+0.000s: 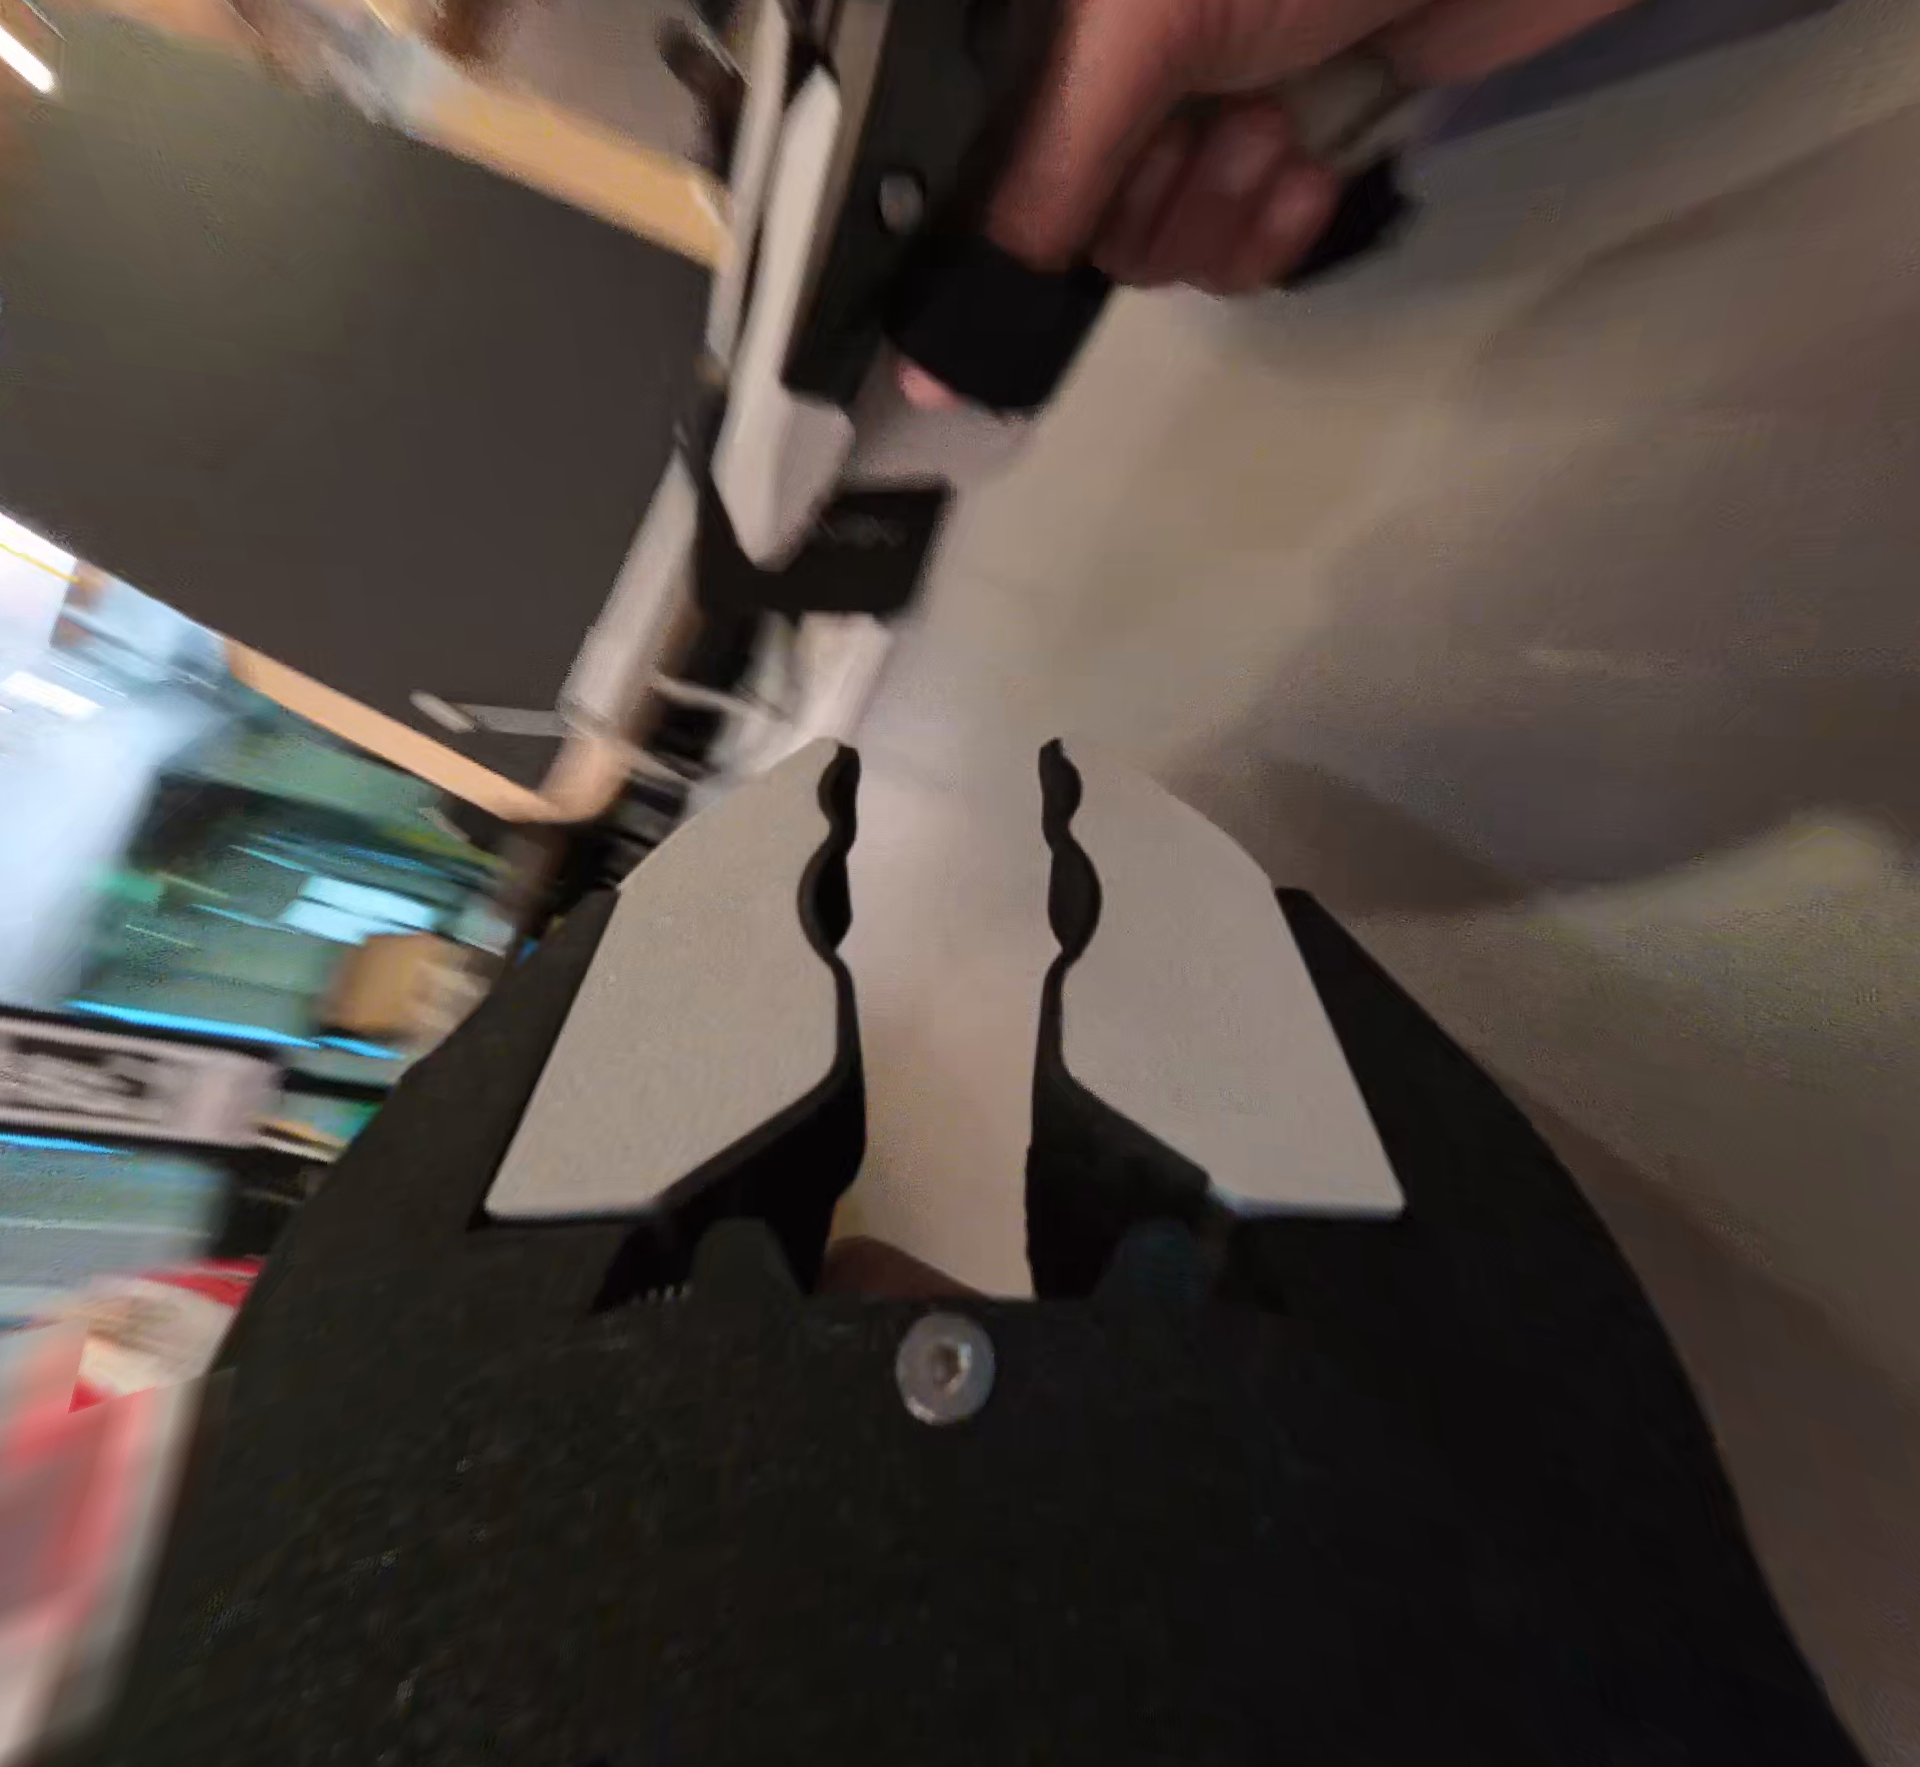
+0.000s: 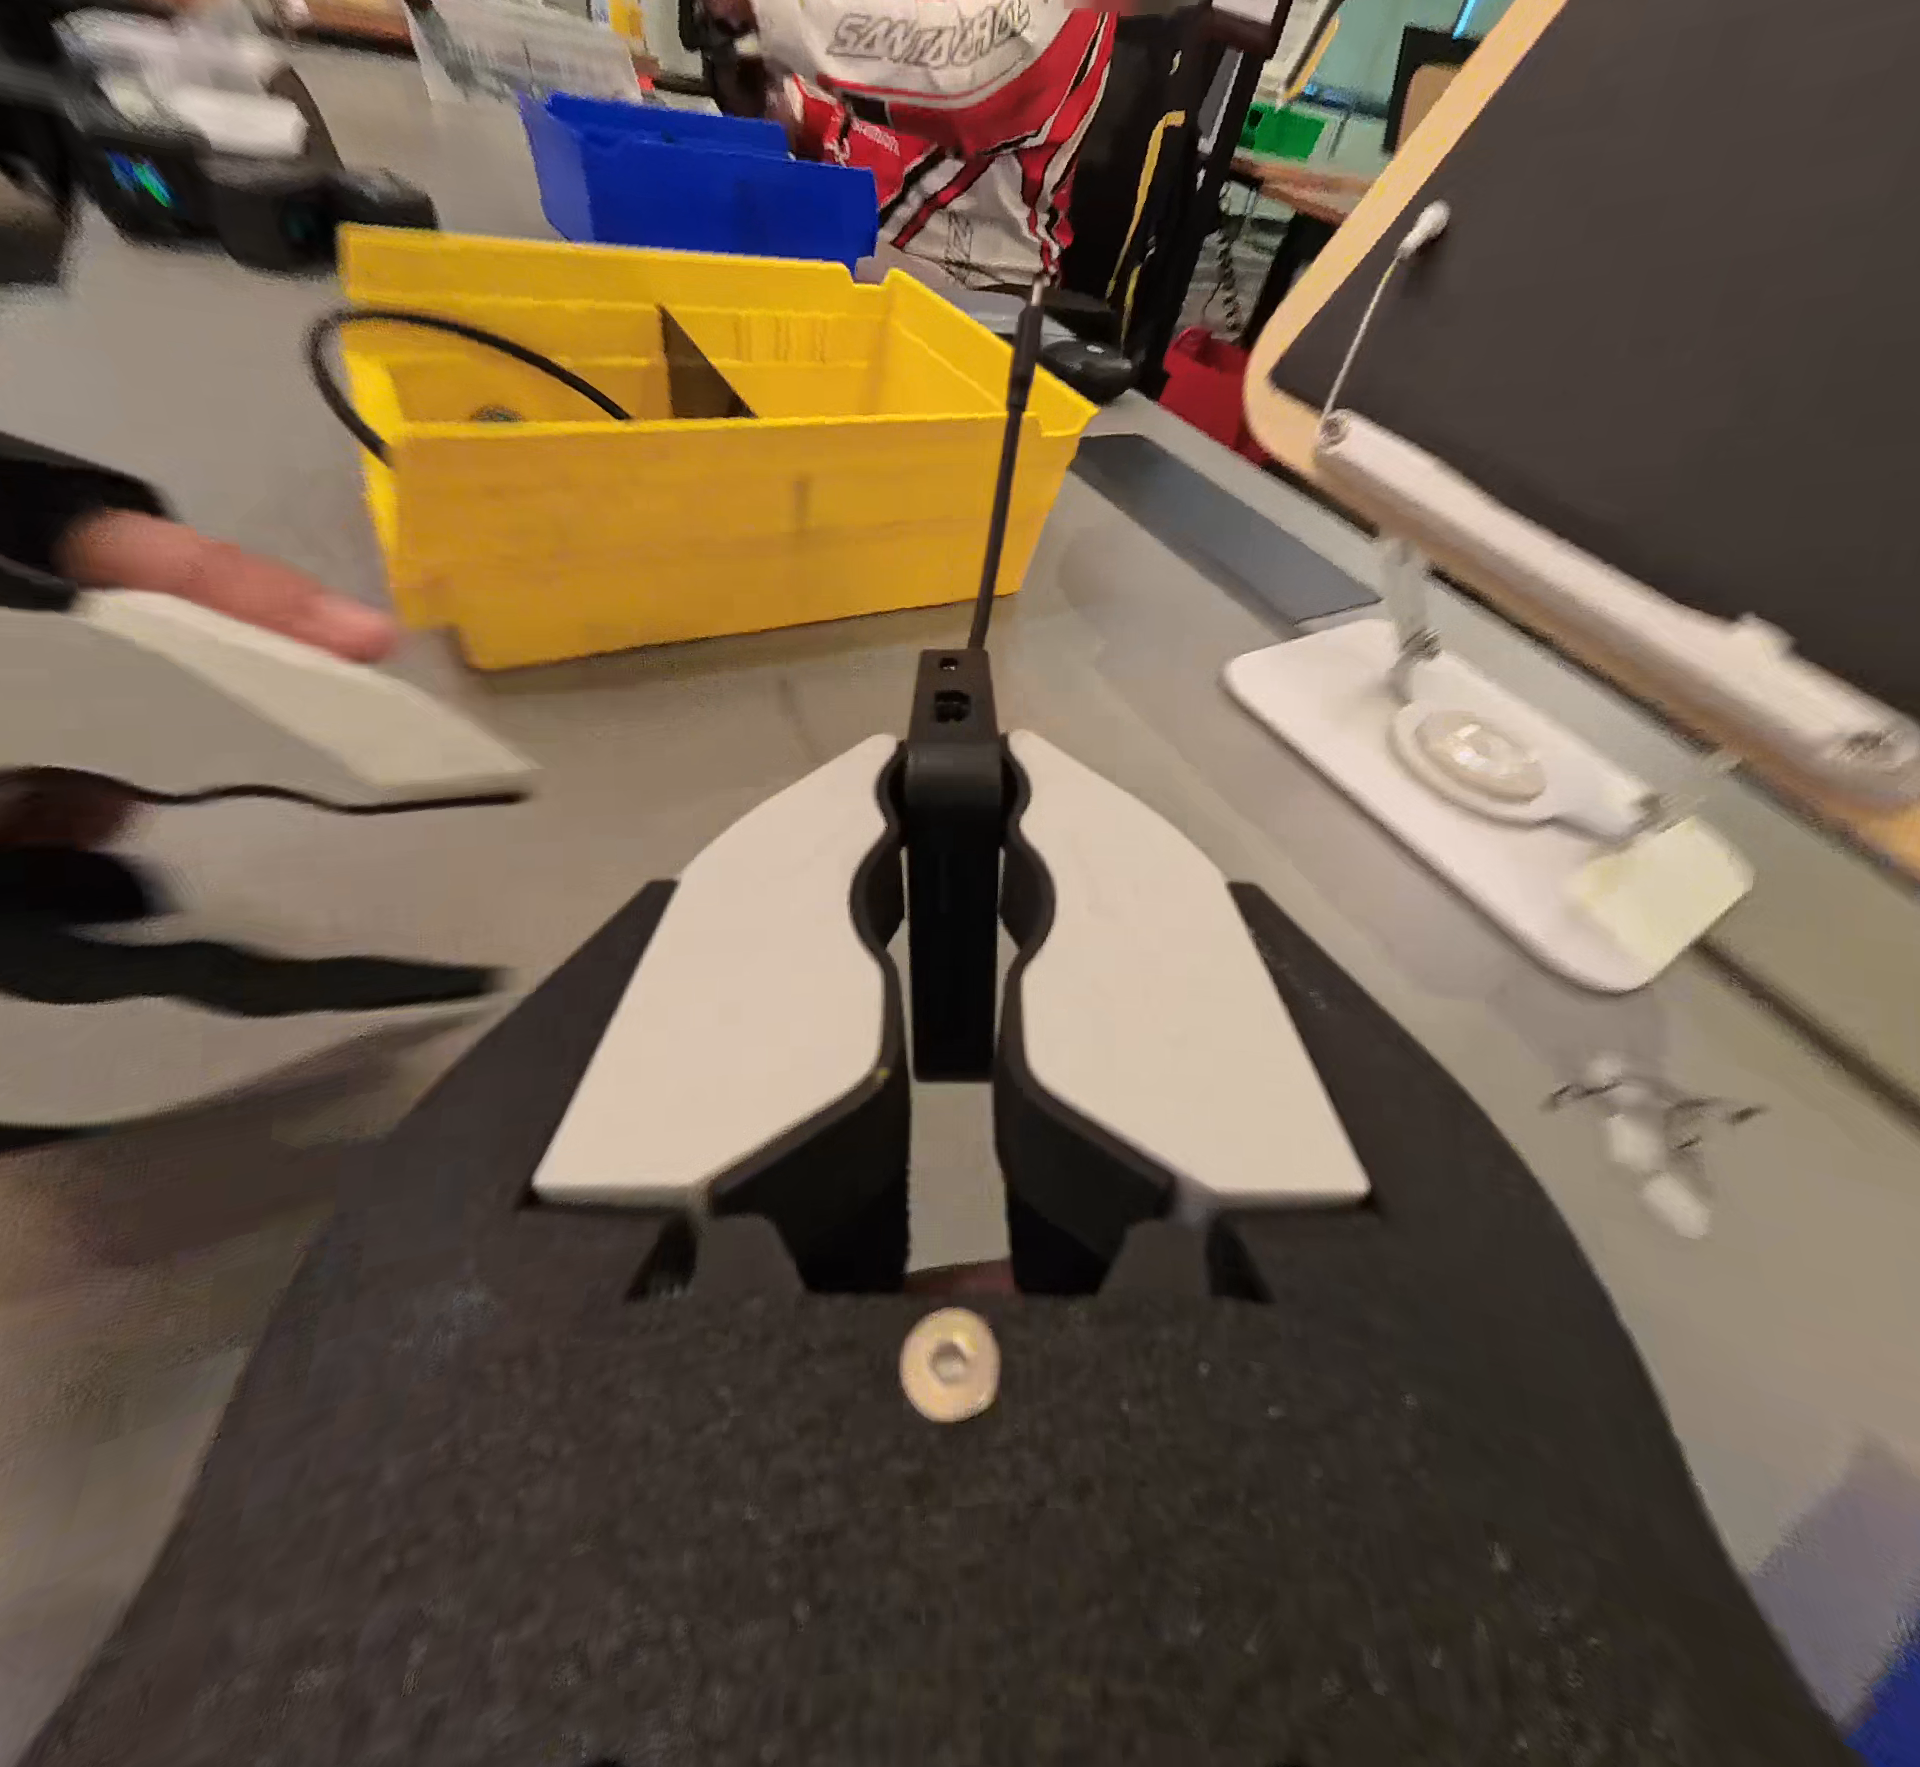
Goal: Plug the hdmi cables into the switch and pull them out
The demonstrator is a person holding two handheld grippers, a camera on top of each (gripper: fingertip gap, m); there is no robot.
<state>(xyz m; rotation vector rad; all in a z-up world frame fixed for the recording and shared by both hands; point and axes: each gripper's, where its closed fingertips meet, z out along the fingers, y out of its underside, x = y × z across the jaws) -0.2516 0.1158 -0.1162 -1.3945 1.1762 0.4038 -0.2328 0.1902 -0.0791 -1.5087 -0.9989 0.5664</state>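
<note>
My right gripper [image 2: 951, 761] is shut on a flat black switch [image 2: 951, 886], held edge-on above the grey table. A thin black cable [image 2: 1003, 491] rises from the switch's far end. In the left wrist view, which is blurred, my left gripper [image 1: 951, 767] is open and empty. Ahead of it a hand [image 1: 1299, 55] holds the right gripper, whose white finger [image 1: 779, 429] sits against the switch [image 1: 873, 548]. The left gripper also shows blurred at the left of the right wrist view [image 2: 509, 881]. A loose black cable [image 2: 312, 795] lies near it.
A yellow bin [image 2: 707, 522] with a black cable in it stands on the table ahead, with a blue bin [image 2: 717, 190] behind it. A dark wood-edged panel [image 2: 1662, 263] on a white stand base [image 2: 1455, 782] is at the right. A person in a red and white jersey [image 2: 935, 86] stands at the back.
</note>
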